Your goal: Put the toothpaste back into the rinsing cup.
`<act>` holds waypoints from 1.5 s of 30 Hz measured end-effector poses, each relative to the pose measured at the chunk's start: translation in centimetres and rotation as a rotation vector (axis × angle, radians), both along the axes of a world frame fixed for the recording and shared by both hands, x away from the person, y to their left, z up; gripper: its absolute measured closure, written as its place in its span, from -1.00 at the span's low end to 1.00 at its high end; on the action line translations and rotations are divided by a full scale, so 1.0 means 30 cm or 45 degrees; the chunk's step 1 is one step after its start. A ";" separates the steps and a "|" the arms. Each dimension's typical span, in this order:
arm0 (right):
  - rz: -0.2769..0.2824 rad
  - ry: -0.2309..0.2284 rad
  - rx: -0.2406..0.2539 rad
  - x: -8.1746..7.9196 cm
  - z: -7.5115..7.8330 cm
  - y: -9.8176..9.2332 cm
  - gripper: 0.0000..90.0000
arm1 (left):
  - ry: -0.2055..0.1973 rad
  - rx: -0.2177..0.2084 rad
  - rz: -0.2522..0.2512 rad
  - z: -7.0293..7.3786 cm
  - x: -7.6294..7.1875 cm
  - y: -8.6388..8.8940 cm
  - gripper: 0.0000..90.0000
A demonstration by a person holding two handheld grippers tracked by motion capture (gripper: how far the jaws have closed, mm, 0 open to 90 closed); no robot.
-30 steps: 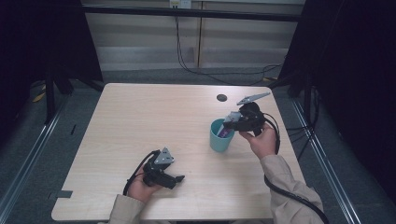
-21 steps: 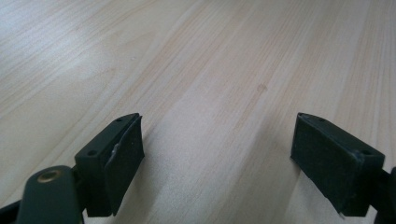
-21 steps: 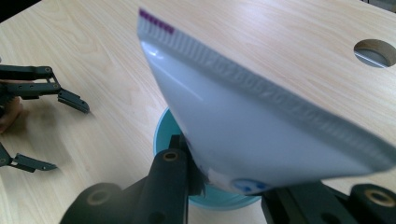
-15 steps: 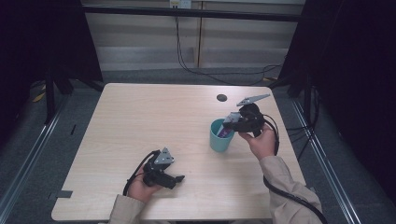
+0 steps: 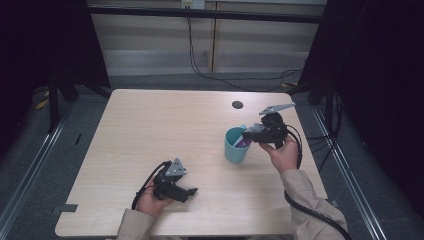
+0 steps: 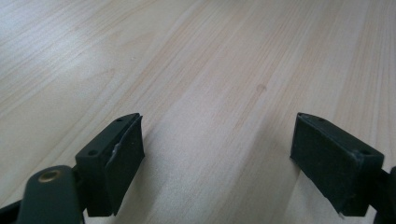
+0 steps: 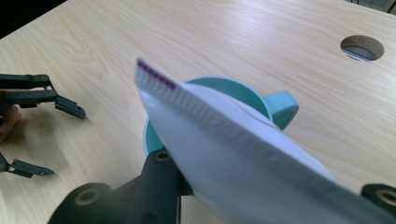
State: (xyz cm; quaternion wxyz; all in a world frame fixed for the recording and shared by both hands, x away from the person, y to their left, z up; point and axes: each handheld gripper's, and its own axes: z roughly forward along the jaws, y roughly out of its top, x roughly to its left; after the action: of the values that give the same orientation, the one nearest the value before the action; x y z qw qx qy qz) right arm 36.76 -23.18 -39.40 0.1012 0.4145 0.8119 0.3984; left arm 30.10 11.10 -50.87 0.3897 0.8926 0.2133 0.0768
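Observation:
A teal mug (image 5: 233, 148) stands on the right half of the wooden table (image 5: 150, 125). My right gripper (image 5: 251, 135) hovers at its rim, holding a flat white packet (image 7: 224, 140) with a purple edge; the packet tilts over the mug's mouth (image 7: 224, 85) and its purple end (image 5: 243, 143) dips inside. The jaws have just been opening a little, with the packet still spanning the gap between them. My left gripper (image 5: 190, 192) rests on the table near the front edge, open, with bare wood between its pads (image 6: 123, 156). It also appears farther off in the right gripper view as the left gripper (image 7: 58, 142).
A round cable hole (image 5: 237, 104) sits in the table behind the mug. Cables trail from both grippers toward the person's sleeves. Dark curtains and metal rails flank the table.
None apart from a slight shift of the right hand at the mug; the left hand has stayed still.

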 end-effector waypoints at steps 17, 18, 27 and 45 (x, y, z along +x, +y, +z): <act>-0.041 -0.016 -0.013 -0.011 -0.017 -0.017 0.19 | -0.001 -0.007 -0.004 -0.001 0.000 0.000 -0.62; -0.045 -0.017 -0.012 -0.012 -0.016 -0.019 0.17 | -0.001 -0.005 -0.005 0.000 0.000 0.000 -0.62; -0.066 -0.035 -0.005 -0.022 -0.022 -0.027 -0.08 | 0.001 -0.010 -0.003 -0.001 -0.001 -0.001 -0.61; -0.125 -0.079 0.001 -0.046 0.001 -0.076 -0.41 | -0.001 -0.008 -0.014 -0.001 -0.001 0.000 -0.61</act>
State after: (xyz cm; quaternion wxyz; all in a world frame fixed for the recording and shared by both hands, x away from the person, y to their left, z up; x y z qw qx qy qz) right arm 35.37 -25.45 -39.38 0.1459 0.4414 0.7869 0.4059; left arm 30.07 11.09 -50.89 0.3930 0.8925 0.2086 0.0744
